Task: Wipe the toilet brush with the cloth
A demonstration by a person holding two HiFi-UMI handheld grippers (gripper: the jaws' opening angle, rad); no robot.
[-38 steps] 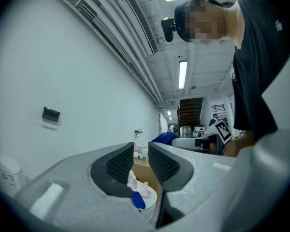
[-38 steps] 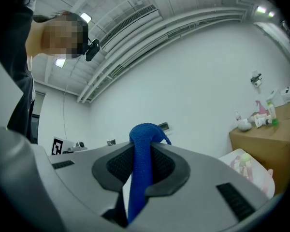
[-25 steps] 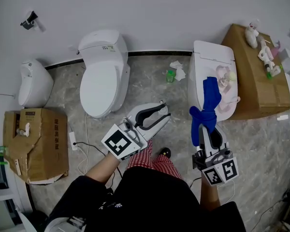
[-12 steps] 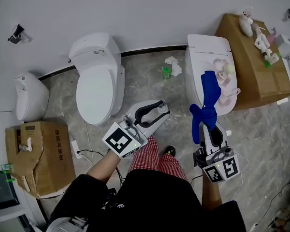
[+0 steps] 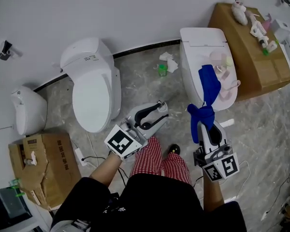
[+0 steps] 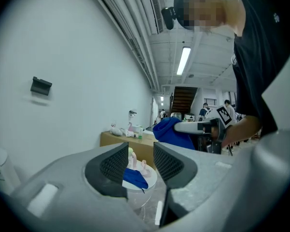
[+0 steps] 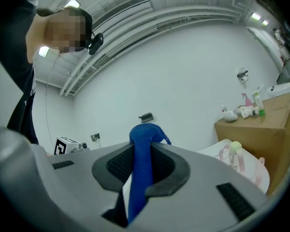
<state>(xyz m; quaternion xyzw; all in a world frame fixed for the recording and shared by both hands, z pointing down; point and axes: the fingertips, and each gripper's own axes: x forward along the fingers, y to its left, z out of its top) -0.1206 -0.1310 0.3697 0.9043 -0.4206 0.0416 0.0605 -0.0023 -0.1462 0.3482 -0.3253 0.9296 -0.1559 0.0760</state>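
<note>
Clenching the soft, light cloth (image 7: 141, 146) at a fold are the right gripper's (image 7: 140, 161) jaws. The left gripper's (image 6: 137, 161) jaws are opening, with nothing between them. On the toilet lid (image 5: 198, 47) just ahead lies a pink item (image 7: 235, 154), probably the brush: light and stiff, so best taken by its handle.

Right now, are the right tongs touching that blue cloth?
Touching. The right gripper view shows the blue cloth clamped inside the right tongs, pressed by both sides with no gap.
</note>
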